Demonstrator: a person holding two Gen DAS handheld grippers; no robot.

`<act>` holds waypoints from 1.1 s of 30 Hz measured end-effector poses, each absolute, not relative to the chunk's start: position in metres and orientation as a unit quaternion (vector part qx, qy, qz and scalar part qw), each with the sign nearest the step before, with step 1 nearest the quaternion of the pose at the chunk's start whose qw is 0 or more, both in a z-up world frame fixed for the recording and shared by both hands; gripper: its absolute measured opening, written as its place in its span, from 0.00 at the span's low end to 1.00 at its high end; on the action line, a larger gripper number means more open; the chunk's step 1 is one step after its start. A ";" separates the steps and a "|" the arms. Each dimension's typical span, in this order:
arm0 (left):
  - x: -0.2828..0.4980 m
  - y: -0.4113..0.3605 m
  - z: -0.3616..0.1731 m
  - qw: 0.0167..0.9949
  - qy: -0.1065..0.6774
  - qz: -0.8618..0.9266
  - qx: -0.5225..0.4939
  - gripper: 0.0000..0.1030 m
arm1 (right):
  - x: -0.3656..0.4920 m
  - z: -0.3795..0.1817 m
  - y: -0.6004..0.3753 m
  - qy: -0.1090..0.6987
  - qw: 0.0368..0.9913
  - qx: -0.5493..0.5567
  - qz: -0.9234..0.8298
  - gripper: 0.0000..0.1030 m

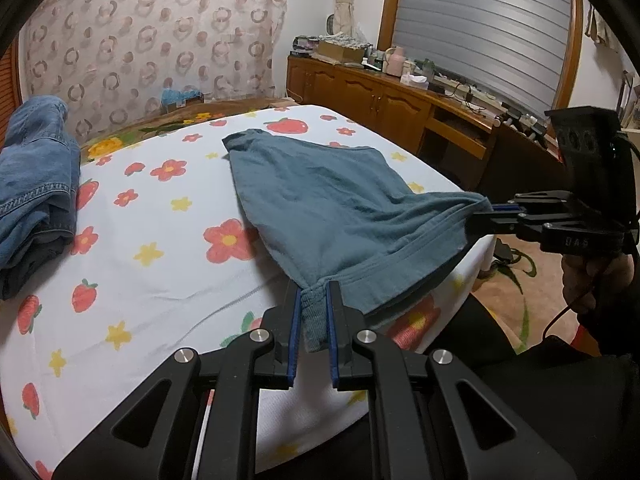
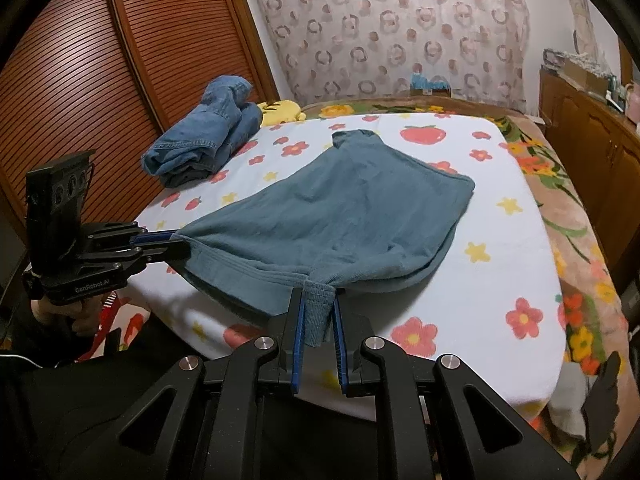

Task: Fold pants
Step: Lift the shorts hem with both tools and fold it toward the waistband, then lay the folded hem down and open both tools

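Note:
Teal knit pants (image 1: 328, 208) lie on the flowered bed sheet (image 1: 152, 280), their near hem lifted off the bed. My left gripper (image 1: 313, 288) is shut on the ribbed corner of that hem. My right gripper (image 1: 486, 216) shows at the right, shut on the other corner. In the right wrist view the pants (image 2: 352, 216) stretch away from my right gripper (image 2: 318, 294), shut on a ribbed corner, while my left gripper (image 2: 178, 242) holds the left corner. The hem hangs taut between both grippers at the bed's near edge.
Folded blue jeans (image 1: 36, 192) lie at the bed's far left, also in the right wrist view (image 2: 204, 140). A yellow plush toy (image 2: 280, 110) lies beyond them. A wooden sideboard (image 1: 400, 108) with clutter stands right of the bed. A louvred wardrobe (image 2: 100, 80) stands left.

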State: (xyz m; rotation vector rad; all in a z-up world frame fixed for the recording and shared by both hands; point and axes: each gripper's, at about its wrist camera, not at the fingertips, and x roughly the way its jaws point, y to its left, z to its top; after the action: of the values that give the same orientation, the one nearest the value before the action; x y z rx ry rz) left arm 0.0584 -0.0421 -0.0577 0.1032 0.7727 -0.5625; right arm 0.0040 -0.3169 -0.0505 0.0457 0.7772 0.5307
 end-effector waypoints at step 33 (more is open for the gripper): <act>0.114 -0.071 -0.039 0.901 0.341 -0.260 0.071 0.12 | 0.038 -0.045 -0.325 0.351 0.910 0.035 0.219 0.13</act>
State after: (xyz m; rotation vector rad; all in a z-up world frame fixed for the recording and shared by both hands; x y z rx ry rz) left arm 0.1142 -0.0713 -0.0386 0.1474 0.7046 -0.5387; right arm 0.0380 -0.3249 -0.0446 0.0715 0.7248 0.4517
